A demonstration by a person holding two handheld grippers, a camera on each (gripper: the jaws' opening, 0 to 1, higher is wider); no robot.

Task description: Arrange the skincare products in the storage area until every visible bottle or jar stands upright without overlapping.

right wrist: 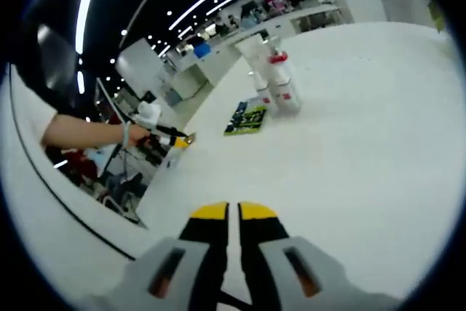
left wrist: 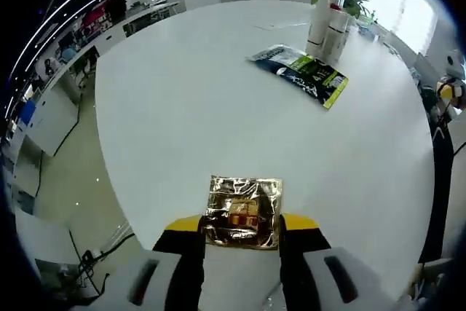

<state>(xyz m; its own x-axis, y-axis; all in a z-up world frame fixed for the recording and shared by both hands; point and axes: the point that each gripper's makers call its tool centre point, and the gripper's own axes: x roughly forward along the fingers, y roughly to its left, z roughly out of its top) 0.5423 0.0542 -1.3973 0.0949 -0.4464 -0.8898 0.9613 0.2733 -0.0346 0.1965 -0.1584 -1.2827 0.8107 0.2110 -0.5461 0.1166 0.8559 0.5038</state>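
While gripped: one gold sachet (left wrist: 242,213).

Gold foil sachet (left wrist: 243,211) held flat; white bottles (left wrist: 325,23) upright beside dark sachet (left wrist: 300,73).

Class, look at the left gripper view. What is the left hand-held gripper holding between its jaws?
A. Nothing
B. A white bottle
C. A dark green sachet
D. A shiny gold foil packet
D: the gold foil packet sits clamped between the yellow-tipped jaws of the left hand-held gripper, while the dark green sachet lies far off on the white table.
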